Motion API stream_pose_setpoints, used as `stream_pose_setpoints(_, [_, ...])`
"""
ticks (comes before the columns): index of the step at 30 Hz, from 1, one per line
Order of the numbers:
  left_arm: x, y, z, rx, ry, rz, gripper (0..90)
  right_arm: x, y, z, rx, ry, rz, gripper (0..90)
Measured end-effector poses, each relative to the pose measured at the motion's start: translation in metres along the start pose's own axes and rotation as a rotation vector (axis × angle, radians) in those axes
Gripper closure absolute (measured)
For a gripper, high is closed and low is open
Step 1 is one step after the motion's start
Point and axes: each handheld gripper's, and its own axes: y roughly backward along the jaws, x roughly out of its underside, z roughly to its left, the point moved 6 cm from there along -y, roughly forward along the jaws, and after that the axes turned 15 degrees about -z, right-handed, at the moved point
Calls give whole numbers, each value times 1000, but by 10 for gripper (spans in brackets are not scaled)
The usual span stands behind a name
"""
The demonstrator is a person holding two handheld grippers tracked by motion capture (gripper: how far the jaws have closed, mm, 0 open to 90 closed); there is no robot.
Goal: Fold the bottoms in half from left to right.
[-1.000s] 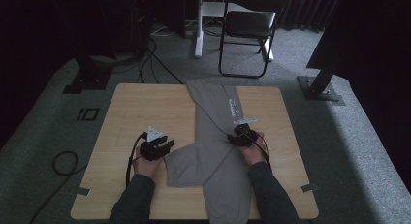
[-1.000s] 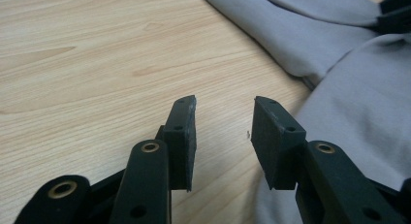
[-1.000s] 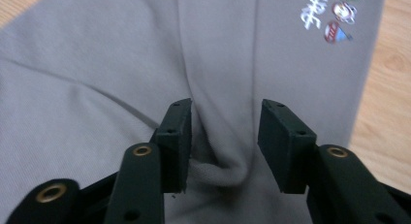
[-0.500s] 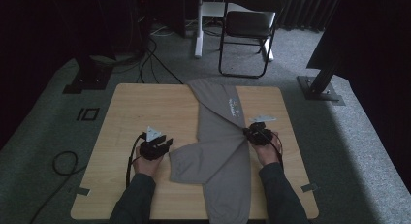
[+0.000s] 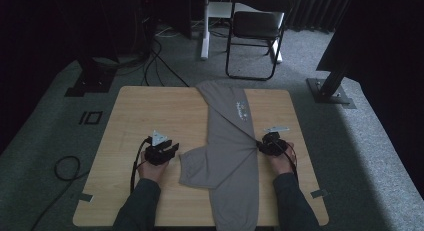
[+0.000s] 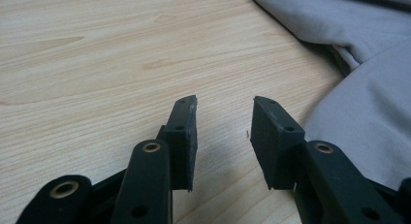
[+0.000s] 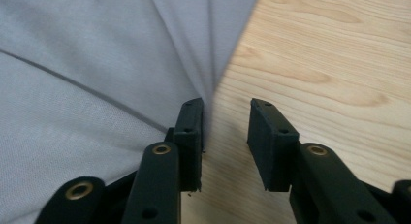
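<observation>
1. Two grippers sit on the near half of the wooden table [image 5: 135, 116], each held in one hand, the forearms coming in from six o'clock in the high view.
2. Left gripper [image 5: 170, 150] lies at about eight o'clock of the table's middle, just beside the grey T-shirt [image 5: 227, 156] but apart from it. In the left gripper view its jaws stand partly open with only bare wood between them.
3. Right gripper [image 5: 261, 146] rests at the shirt's four-o'clock edge, where the cloth gathers into folds. Its jaws have just been opening; in the right gripper view they stand apart over bare wood, the cloth's edge just beside one pad, nothing clamped.
4. Farther off, the shirt runs toward twelve o'clock and reaches the far edge.
5. Beyond the table stands a chair [image 5: 255, 26] on grey carpet.
</observation>
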Motion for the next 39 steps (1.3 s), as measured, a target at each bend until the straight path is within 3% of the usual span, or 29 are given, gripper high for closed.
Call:
stream_pose_setpoints(3, [0, 0, 0, 0, -1, 4, 625, -1, 7, -4, 13, -22, -17, 644])
stream_pose_setpoints(6, [1, -1, -1, -1, -8, 7, 623, -2, 13, -4, 42, 10, -16, 644])
stream_pose_setpoints(9, [1, -1, -1, 0, -11, 8, 622, -4, 17, -4, 28, -1, -34, 634])
stream_pose_setpoints(10, [1, -2, -2, -1, -17, 12, 621, -10, 22, 3, -16, -6, -75, 623])
stream_pose_setpoints(14, [1, -2, -1, -5, -14, 13, 615, -21, 20, 28, -110, -6, -105, 612])
stream_pose_setpoints(17, [1, -2, 0, -6, -5, 11, 608, -26, 14, 50, -171, -3, -111, 603])
stream_pose_setpoints(20, [2, -2, 0, -7, -9, 11, 605, -27, 6, 71, -219, 37, -102, 583])
stream_pose_setpoints(28, [2, -2, 0, -7, -10, 13, 605, -29, -16, 111, -298, 87, -71, 585])
stream_pose_setpoints(31, [2, -2, 0, -6, -9, 12, 604, -26, -28, 116, -275, 130, -37, 596])
stream_pose_setpoints(34, [2, -2, 0, -5, -7, 11, 605, -21, -36, 119, -269, 130, -8, 594])
stream_pose_setpoints(39, [2, -2, 0, -4, -8, 12, 603, -21, -32, 119, -268, 159, -4, 873])
